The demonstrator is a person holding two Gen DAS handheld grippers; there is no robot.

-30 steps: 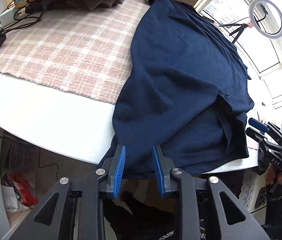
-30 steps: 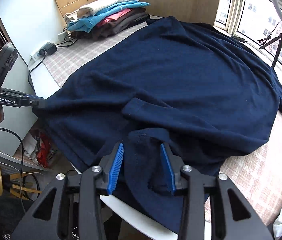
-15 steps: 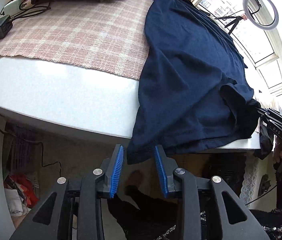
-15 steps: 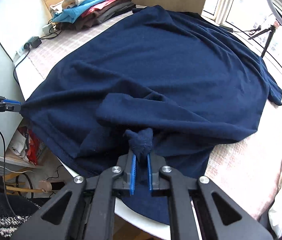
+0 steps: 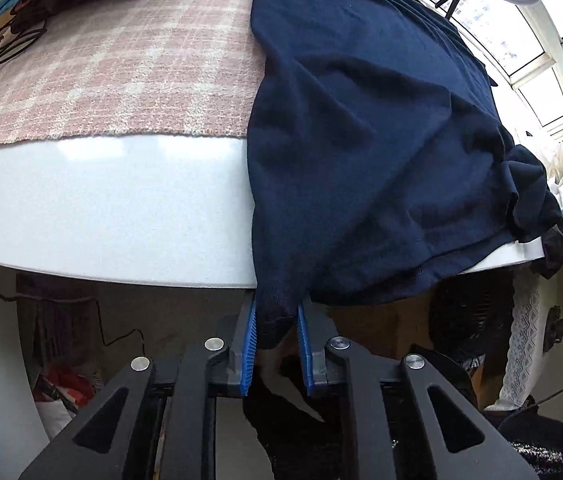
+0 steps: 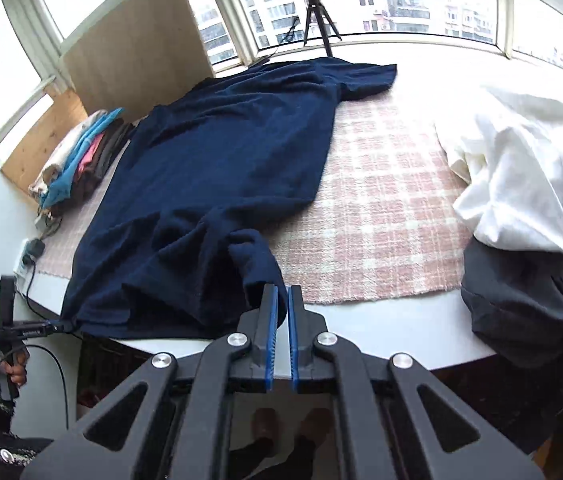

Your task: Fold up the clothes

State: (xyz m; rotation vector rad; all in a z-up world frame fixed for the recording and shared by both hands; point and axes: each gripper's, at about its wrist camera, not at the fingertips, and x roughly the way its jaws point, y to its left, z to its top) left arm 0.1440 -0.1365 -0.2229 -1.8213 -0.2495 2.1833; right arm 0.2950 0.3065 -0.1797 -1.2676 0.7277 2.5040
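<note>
While both grippers gripped it, the navy t-shirt (image 6: 217,176) lay spread over the pink-and-cream plaid cloth (image 6: 381,216), a nubby woven mat with a frayed edge, on the smooth glossy white table (image 5: 101,208). Shirt: soft matte knit, wrinkled, long folds running its length; in the right wrist view it ran from 7 o'clock to 1 o'clock, one short sleeve flat at the far end near the window. Near hem hung over the rounded table edge.

Left gripper (image 5: 277,312): black frame, ribbed blue pads; jaws had just been closing, and the pads were pinched on the hem corner of the shirt, which bunched thick between them just below the table rim at 6 o'clock in the left wrist view. In the right wrist view the same gripper showed at 8 o'clock, held by a hand (image 6: 15,368).

Right gripper (image 6: 280,304): jaws had just been closing, now nearly together, clamped on a twisted, rope-like bunch of the shirt at the near edge, at 6 o'clock of its view. Fabric pulled taut from that bunch into the body.

Other stuff: folded clothes stack (image 6: 77,160), cream, blue, pink, dark layers, at 9 o'clock of the right view; crumpled white garment (image 6: 521,168), shiny, at 3 o'clock; dark grey garment (image 6: 521,304) draped over the table edge at 4 o'clock; black tripod (image 6: 317,20) on the sill at 12 o'clock.
</note>
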